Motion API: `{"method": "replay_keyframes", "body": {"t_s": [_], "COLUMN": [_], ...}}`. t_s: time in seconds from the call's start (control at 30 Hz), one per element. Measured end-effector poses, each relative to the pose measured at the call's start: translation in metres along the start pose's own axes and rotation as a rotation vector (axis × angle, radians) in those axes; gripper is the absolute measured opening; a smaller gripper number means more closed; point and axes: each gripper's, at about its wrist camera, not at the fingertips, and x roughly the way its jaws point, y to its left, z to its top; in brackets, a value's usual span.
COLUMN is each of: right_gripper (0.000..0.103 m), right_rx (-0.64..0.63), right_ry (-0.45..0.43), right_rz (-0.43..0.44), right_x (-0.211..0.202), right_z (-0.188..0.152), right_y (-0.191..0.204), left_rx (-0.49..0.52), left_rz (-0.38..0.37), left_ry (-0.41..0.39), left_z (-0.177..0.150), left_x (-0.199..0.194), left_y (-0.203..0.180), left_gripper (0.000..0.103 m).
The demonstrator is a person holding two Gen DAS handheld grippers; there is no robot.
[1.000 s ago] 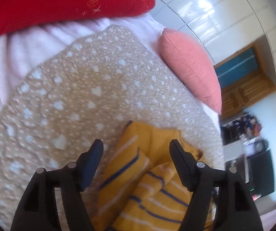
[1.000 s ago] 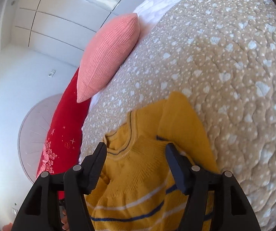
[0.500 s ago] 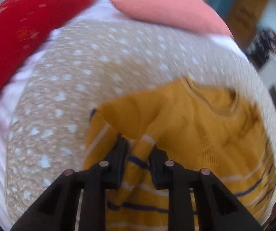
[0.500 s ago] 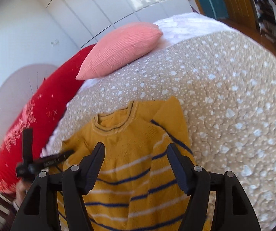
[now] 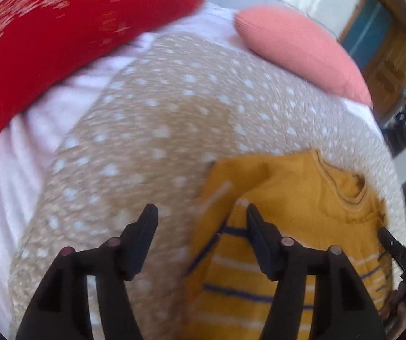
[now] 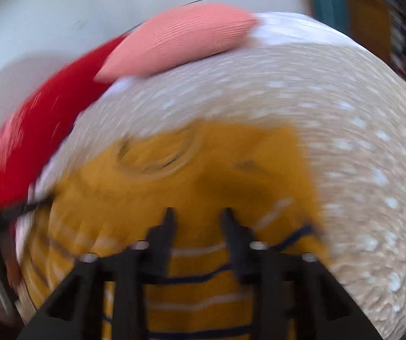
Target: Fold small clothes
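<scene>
Bedding fills both wrist views: a beige quilted bedspread dotted with white hearts (image 5: 152,130) covers a bed, with white sheet showing at its far edge. On the near part of the bedspread lies a small mustard-yellow knitted sweater with navy and white stripes (image 5: 293,198), its front up and its round neckline pointing toward the far side. One sleeve is folded in over the body on the left of the garment.

In the left wrist view, the left tongs (image 5: 200,212) are spread wide and hold nothing. One black finger sits over bare bedspread to the left of the sweater; the other sits over the folded sleeve.

In the right wrist view, which is heavily blurred, the right tongs (image 6: 198,215) hover over the sweater's chest, just near of the neckline, with a narrow gap between the black fingers. No cloth shows between them.

At the far side of the bed, a long red embroidered cushion (image 5: 69,28) lies on the left and a ribbed salmon-pink pillow (image 5: 299,48) on the right. A wooden door (image 5: 392,56) stands beyond, far right.
</scene>
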Motion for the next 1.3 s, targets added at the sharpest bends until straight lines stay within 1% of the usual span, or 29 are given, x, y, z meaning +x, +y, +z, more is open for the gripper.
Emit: {"method": "replay_keyframes", "body": {"t_s": [0.03, 0.07, 0.1, 0.17, 0.2, 0.23, 0.27, 0.3, 0.37, 0.43, 0.47, 0.5, 0.53, 0.6, 0.67, 0.73, 0.77, 0.8, 0.83, 0.9, 0.93, 1.03, 1.1, 1.13, 1.17, 1.2, 1.23, 1.27, 1.3], "right_gripper": [0.031, 0.031, 0.032, 0.044, 0.051, 0.055, 0.055, 0.057, 0.063, 0.068, 0.069, 0.071, 0.072, 0.072, 0.072, 0.072, 0.073, 0.073, 0.073, 0.073, 0.077, 0.09, 0.092, 0.091, 0.091, 0.086, 0.075, 0.067, 0.048], "right_rx": [0.055, 0.071, 0.059, 0.022, 0.005, -0.014, -0.03, -0.064, -0.126, -0.219, -0.244, -0.278, -0.317, -0.367, -0.405, -0.444, -0.464, -0.471, -0.466, -0.445, -0.442, -0.467, -0.533, -0.582, -0.61, -0.62, -0.612, -0.609, -0.606], "right_ry": [-0.02, -0.027, -0.041, -0.067, -0.081, -0.089, -0.091, -0.091, -0.083, -0.048, -0.029, 0.002, 0.045, 0.109, 0.16, 0.209, 0.242, 0.272, 0.297, 0.329, 0.336, 0.313, 0.284, 0.277, 0.268, 0.242, 0.211, 0.19, 0.171], "right_rz": [-0.006, -0.003, -0.031, -0.053, -0.048, -0.031, -0.014, 0.016, 0.045, 0.09, 0.106, 0.128, 0.149, 0.163, 0.17, 0.166, 0.161, 0.16, 0.153, 0.125, 0.107, 0.001, -0.096, -0.147, -0.173, -0.194, -0.21, -0.223, -0.233], "right_x": [-0.008, -0.015, -0.027, -0.046, -0.058, -0.07, -0.077, -0.088, -0.096, -0.097, -0.092, -0.085, -0.076, -0.058, -0.04, -0.014, 0.0, 0.013, 0.026, 0.05, 0.058, 0.076, 0.086, 0.09, 0.092, 0.09, 0.087, 0.083, 0.079], "right_z": [0.002, 0.003, 0.002, -0.002, -0.004, -0.007, -0.009, -0.011, -0.018, -0.025, -0.028, -0.033, -0.04, -0.05, -0.061, -0.071, -0.076, -0.08, -0.085, -0.092, -0.095, -0.108, -0.118, -0.123, -0.125, -0.128, -0.13, -0.131, -0.131], "right_y": [-0.011, -0.015, -0.015, -0.008, -0.001, 0.007, 0.013, 0.027, 0.054, 0.093, 0.109, 0.128, 0.152, 0.184, 0.209, 0.236, 0.252, 0.263, 0.272, 0.286, 0.29, 0.306, 0.32, 0.326, 0.327, 0.329, 0.328, 0.326, 0.323], "left_rx": [-0.013, -0.025, -0.04, -0.067, -0.1, -0.128, -0.154, -0.178, -0.199, -0.181, -0.157, -0.141, -0.148, -0.207, -0.232, -0.295, -0.336, -0.374, -0.387, -0.406, -0.417, -0.465, -0.483, -0.482, -0.478, -0.469, -0.463, -0.455, -0.451], "left_rz": [-0.013, -0.012, 0.017, 0.026, 0.003, -0.02, -0.049, -0.097, -0.145, -0.17, -0.152, -0.136, -0.163, -0.287, -0.337, -0.424, -0.479, -0.505, -0.491, -0.44, -0.429, -0.439, -0.46, -0.461, -0.455, -0.443, -0.433, -0.412, -0.396], "left_ry": [-0.006, -0.021, -0.052, -0.088, -0.095, -0.092, -0.087, -0.082, -0.074, -0.059, -0.054, -0.076, -0.096, -0.137, -0.178, -0.173, -0.168, -0.185, -0.207, -0.25, -0.26, -0.265, -0.251, -0.251, -0.251, -0.253, -0.256, -0.263, -0.268], "left_z": [-0.002, -0.004, -0.009, -0.019, -0.027, -0.035, -0.043, -0.055, -0.071, -0.088, -0.094, -0.1, -0.104, -0.112, -0.12, -0.122, -0.121, -0.12, -0.12, -0.119, -0.117, -0.116, -0.115, -0.114, -0.113, -0.112, -0.112, -0.111, -0.111], "left_x": [-0.006, -0.015, -0.027, -0.043, -0.051, -0.054, -0.057, -0.058, -0.057, -0.049, -0.045, -0.043, -0.045, -0.05, -0.055, -0.057, -0.057, -0.061, -0.065, -0.075, -0.078, -0.078, -0.075, -0.075, -0.075, -0.076, -0.076, -0.077, -0.077], "left_y": [0.006, 0.013, 0.021, 0.034, 0.044, 0.05, 0.056, 0.06, 0.062, 0.057, 0.053, 0.052, 0.056, 0.073, 0.091, 0.114, 0.124, 0.136, 0.143, 0.155, 0.16, 0.176, 0.18, 0.179, 0.178, 0.177, 0.175, 0.172, 0.174], "left_gripper": [0.062, 0.062, 0.063, 0.068, 0.072, 0.072, 0.073, 0.073, 0.076, 0.074, 0.067, 0.049, 0.04, 0.036, 0.036, 0.038, 0.04, 0.048, 0.054, 0.059, 0.06, 0.06, 0.06, 0.06, 0.06, 0.06, 0.06, 0.061, 0.061]}}
